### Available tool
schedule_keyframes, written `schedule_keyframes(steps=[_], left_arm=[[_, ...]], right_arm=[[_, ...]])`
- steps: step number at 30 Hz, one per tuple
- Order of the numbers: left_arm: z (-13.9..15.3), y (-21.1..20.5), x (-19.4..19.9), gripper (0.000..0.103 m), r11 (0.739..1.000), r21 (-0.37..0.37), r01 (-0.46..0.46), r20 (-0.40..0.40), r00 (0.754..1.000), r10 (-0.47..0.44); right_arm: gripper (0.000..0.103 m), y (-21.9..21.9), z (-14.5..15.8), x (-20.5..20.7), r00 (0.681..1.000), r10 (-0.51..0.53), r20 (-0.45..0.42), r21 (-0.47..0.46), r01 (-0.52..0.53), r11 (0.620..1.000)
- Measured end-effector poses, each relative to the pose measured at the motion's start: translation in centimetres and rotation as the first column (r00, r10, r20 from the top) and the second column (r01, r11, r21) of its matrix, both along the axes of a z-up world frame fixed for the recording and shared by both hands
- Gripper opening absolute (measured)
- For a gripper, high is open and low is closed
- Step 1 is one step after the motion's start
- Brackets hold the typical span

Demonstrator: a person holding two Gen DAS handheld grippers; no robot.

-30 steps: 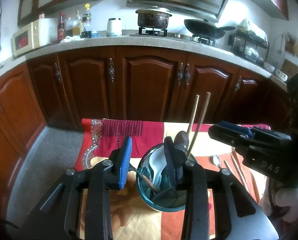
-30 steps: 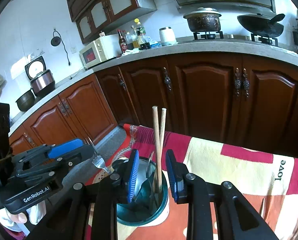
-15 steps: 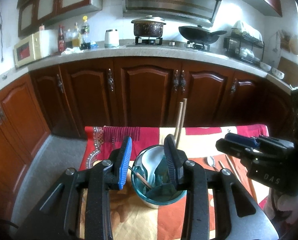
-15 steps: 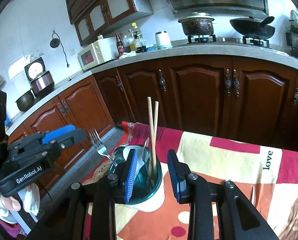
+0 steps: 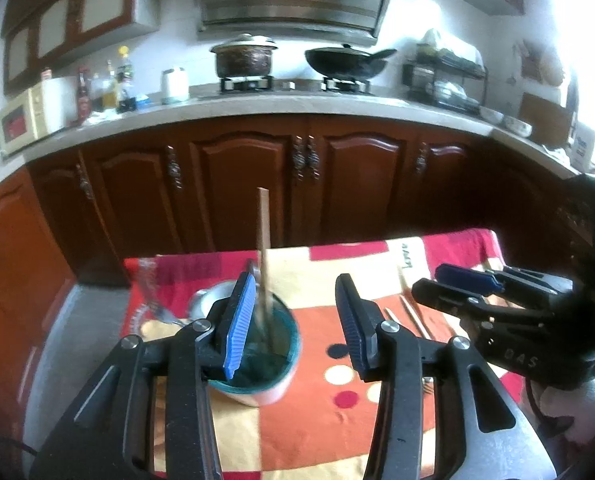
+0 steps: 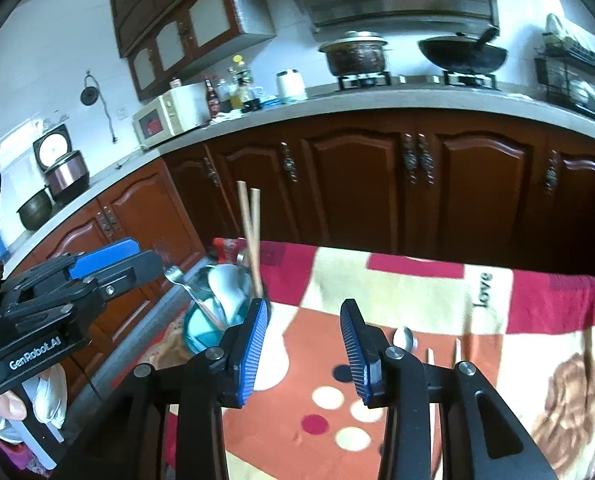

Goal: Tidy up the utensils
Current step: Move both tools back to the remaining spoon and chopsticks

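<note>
Drawn back and swung right from the teal cup (image 5: 257, 356) since earlier; chopsticks (image 6: 251, 236) left standing inside on the desk (image 6: 417, 292). Left tool (image 5: 293, 320) and right tool (image 6: 303, 346) both wide apart, holding nothing.

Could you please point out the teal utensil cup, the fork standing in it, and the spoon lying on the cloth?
teal utensil cup (image 5: 283, 364): left wrist view, on its front rim.
fork (image 6: 174, 273): right wrist view, on the tines.
spoon (image 6: 403, 338): right wrist view, on the bowl.
</note>
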State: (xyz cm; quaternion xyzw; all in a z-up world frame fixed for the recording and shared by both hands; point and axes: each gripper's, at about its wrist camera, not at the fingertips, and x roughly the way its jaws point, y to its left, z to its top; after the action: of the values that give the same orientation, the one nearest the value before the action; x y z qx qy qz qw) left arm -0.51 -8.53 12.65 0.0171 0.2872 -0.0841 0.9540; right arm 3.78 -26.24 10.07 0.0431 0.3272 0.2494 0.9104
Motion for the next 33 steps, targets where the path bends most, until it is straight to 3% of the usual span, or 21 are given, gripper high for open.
schedule_keyframes(steps=[19, 26, 28, 33], left_arm=[[-4.5, -7.0, 2.7, 0.042, 0.995, 0.034, 0.097, -0.118, 0.989, -0.093], [-7.6, -8.5, 5.0, 0.042, 0.992, -0.037, 0.120, -0.231, 0.965, -0.125], [-8.6, -9.2, 5.7, 0.042, 0.989, -0.064, 0.131, -0.265, 0.954, -0.144], [-11.0, -10.7, 7.8, 0.042, 0.988, -0.089, 0.123, -0.331, 0.932, -0.146]], right_arm=[[0.037, -8.0, -5.7, 0.5, 0.982, -0.136, -0.128, -0.001, 0.137, 0.991], [0.037, -10.3, -10.3, 2.1, 0.961, -0.162, -0.224, -0.012, 0.163, 0.986], [0.029, -10.7, -12.0, 2.8, 0.953, -0.167, -0.253, -0.024, 0.166, 0.986], [0.026, -11.2, -15.1, 5.1, 0.937, -0.180, -0.301, -0.049, 0.173, 0.984]])
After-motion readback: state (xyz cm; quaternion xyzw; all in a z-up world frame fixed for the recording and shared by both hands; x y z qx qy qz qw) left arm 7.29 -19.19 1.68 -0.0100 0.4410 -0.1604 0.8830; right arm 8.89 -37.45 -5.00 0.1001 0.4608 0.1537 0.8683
